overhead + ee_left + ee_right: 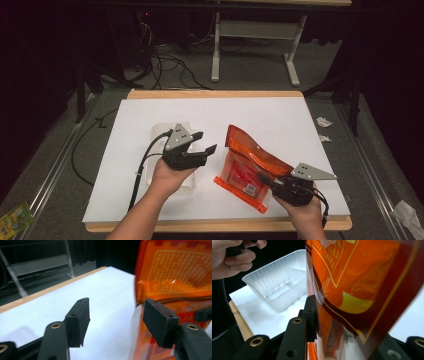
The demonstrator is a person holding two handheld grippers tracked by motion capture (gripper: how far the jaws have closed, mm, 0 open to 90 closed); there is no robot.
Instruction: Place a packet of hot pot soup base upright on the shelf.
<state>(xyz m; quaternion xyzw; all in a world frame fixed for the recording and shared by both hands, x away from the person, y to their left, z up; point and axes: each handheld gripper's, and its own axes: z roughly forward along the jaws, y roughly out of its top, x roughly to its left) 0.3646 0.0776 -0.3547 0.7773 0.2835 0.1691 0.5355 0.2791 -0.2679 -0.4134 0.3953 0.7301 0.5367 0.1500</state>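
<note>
My right gripper (274, 183) pinches the orange pouch (250, 162); my left gripper (202, 142) hangs spread beside it, holding nothing.

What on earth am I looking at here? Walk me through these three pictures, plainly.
A person sits at a white table, holding a hand-held two-jaw gripper in each hand. The high view looks down from above. The other two pictures come from cameras riding on each gripper, looking along its black jaws. On the table lie a clear plastic tray and an orange packet. The right gripper is clamped on the packet's edge. The left gripper is open, holding nothing, with the packet just beside one jaw.
</note>
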